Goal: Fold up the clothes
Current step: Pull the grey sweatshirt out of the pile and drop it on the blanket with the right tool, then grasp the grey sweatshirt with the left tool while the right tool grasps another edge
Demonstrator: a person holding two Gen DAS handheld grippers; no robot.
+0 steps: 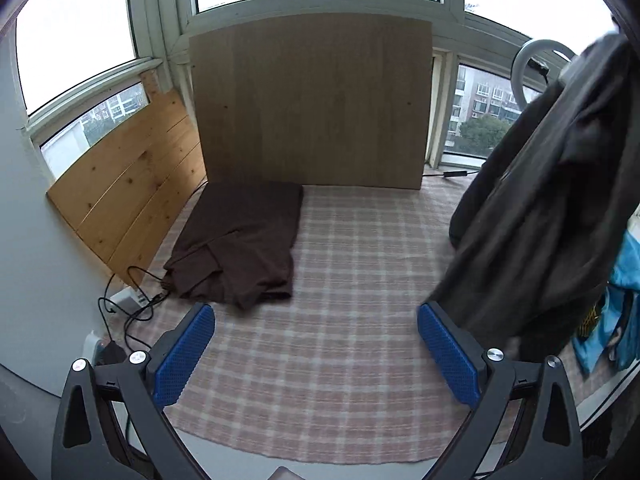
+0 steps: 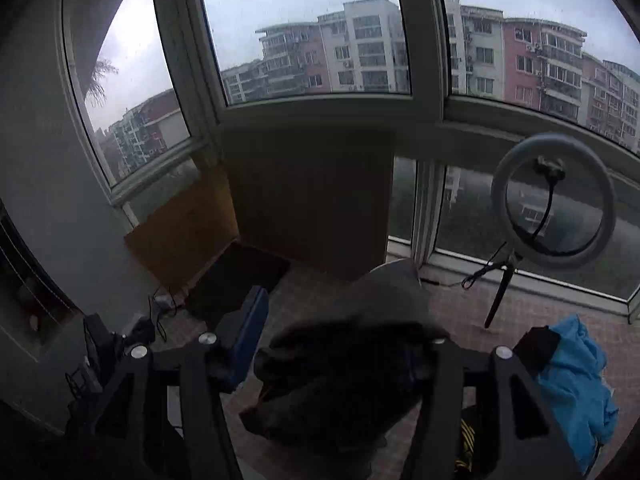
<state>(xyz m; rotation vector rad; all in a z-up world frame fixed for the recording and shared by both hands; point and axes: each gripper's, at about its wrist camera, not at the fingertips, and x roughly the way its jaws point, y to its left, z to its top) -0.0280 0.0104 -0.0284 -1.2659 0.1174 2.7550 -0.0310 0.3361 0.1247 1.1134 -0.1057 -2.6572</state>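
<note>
A dark grey garment point(image 1: 540, 184) hangs in the air at the right of the left wrist view, its lower end reaching down near the plaid cloth point(image 1: 340, 320). My right gripper point(image 2: 336, 320) is shut on this dark grey garment point(image 2: 340, 364), which bunches between the fingers and hides the right one; the left blue pad point(image 2: 250, 336) shows. A brown garment point(image 1: 240, 240), folded into a rectangle, lies at the back left of the cloth. Low over the near part of the cloth, my left gripper point(image 1: 316, 354) stands open with nothing in it, just left of the hanging garment.
Wooden boards point(image 1: 312, 100) lean against the windows behind the cloth. Cables and a power strip point(image 1: 128, 300) lie at the left edge. A ring light on a stand point(image 2: 554, 200) stands at the back right. A blue garment point(image 2: 572, 384) lies at the right.
</note>
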